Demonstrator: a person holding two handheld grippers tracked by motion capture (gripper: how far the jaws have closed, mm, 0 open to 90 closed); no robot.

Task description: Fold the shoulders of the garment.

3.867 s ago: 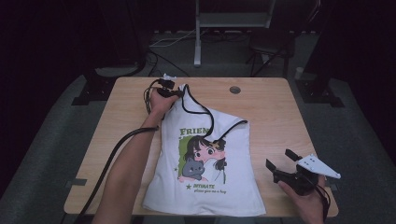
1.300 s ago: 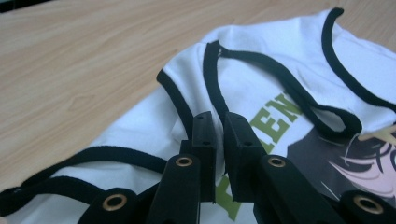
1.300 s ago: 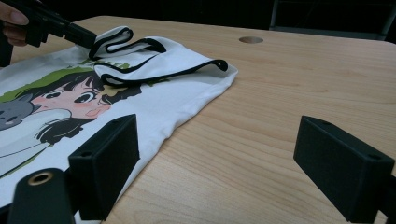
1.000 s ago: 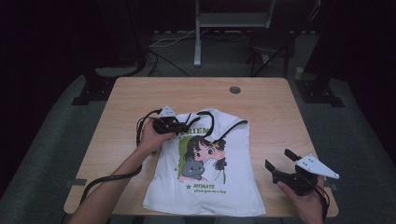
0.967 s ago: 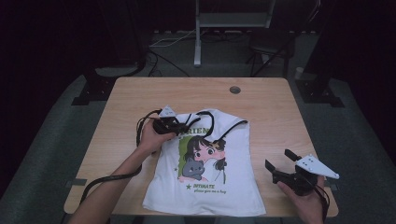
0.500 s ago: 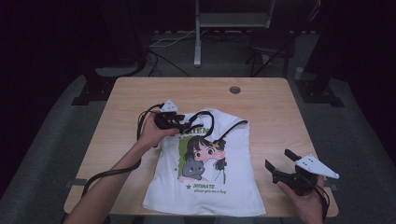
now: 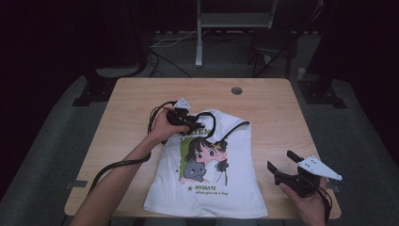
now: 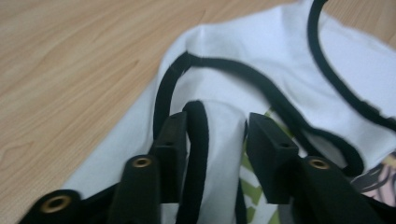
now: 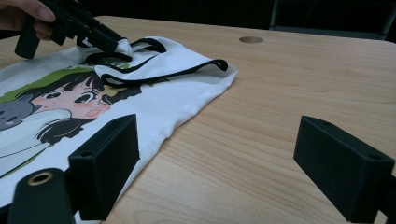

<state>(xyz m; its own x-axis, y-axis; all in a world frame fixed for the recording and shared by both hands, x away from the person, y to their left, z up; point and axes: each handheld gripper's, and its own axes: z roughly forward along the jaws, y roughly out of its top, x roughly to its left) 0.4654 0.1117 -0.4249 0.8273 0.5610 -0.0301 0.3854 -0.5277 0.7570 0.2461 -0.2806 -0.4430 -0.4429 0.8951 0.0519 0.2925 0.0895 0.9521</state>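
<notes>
A white sleeveless top point(image 7: 211, 188) with black trim and a cartoon girl-and-cat print lies on the wooden table point(image 7: 273, 108). Its upper part is folded over onto the print. My left gripper point(image 7: 200, 124) sits at that fold, shut on a white strap with a black edge point(image 8: 205, 140). In the right gripper view the left gripper point(image 9: 109, 41) shows pinching the same fold of the top point(image 9: 177, 88). My right gripper point(image 7: 281, 160) rests near the table's front right corner, to the right of the top. Its jaws are wide open with nothing between them point(image 9: 224, 149).
A round cable hole point(image 7: 236, 90) lies in the table near its far edge. The left gripper's cable point(image 7: 117, 165) trails over the table's front left. A metal stand point(image 7: 200, 42) and dark chair bases stand on the floor behind the table.
Since the earliest frame the left gripper pulled the top's upper edge toward the person, folding it over the print. In the last second it drifted slightly away and right. The right gripper stayed put.
</notes>
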